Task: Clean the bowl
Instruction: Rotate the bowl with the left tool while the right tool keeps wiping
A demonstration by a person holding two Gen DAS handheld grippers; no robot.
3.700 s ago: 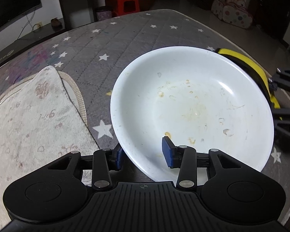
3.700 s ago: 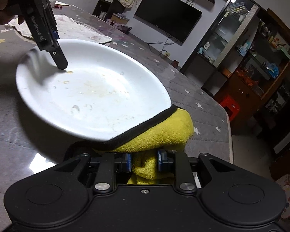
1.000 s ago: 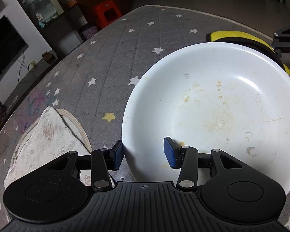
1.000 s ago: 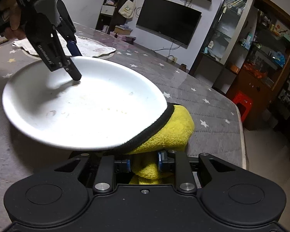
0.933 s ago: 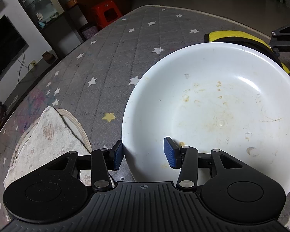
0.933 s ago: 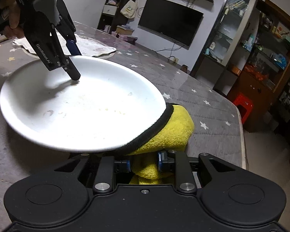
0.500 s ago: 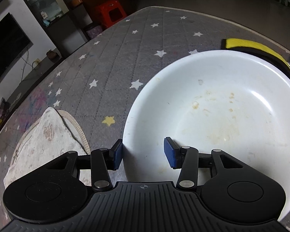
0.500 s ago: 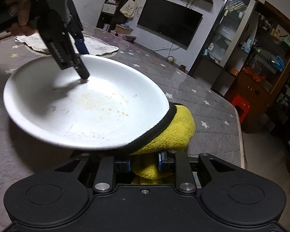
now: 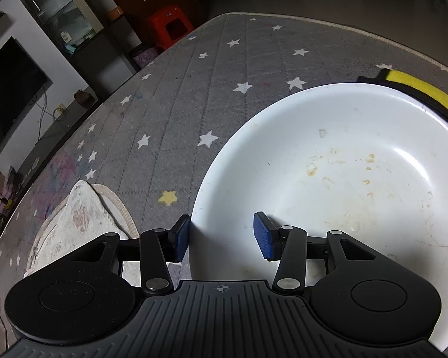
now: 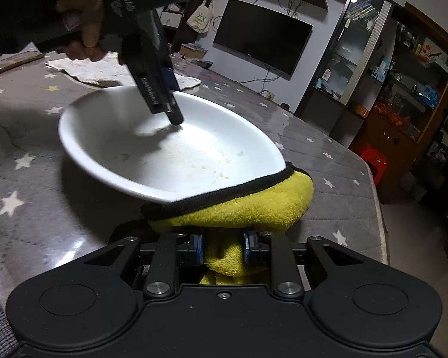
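A white bowl (image 9: 343,164) with dried yellowish food marks is tipped up off the grey star-patterned table cover (image 9: 194,89). My left gripper (image 9: 222,232) is shut on its near rim, one blue pad inside and one outside. From the right wrist view the same bowl (image 10: 164,149) tilts toward me, with the left gripper (image 10: 173,101) clamped on its far rim and a hand (image 10: 80,29) holding it. My right gripper (image 10: 222,247) is shut on a yellow cloth (image 10: 254,205) with black edging, which presses against the bowl's rim. That cloth (image 9: 418,89) peeks over the far rim.
A beige stained mat (image 9: 74,220) lies left of the bowl, and a phone (image 10: 15,59) rests beyond it. The table's edge (image 9: 343,26) curves round at the back. A red stool (image 9: 170,26), a TV (image 10: 262,35) and shelving stand past the table.
The right gripper and cloth have slid along the bowl's rim, toward the right in the left wrist view. The bowl has swung and tipped more toward the right gripper. Both grips hold.
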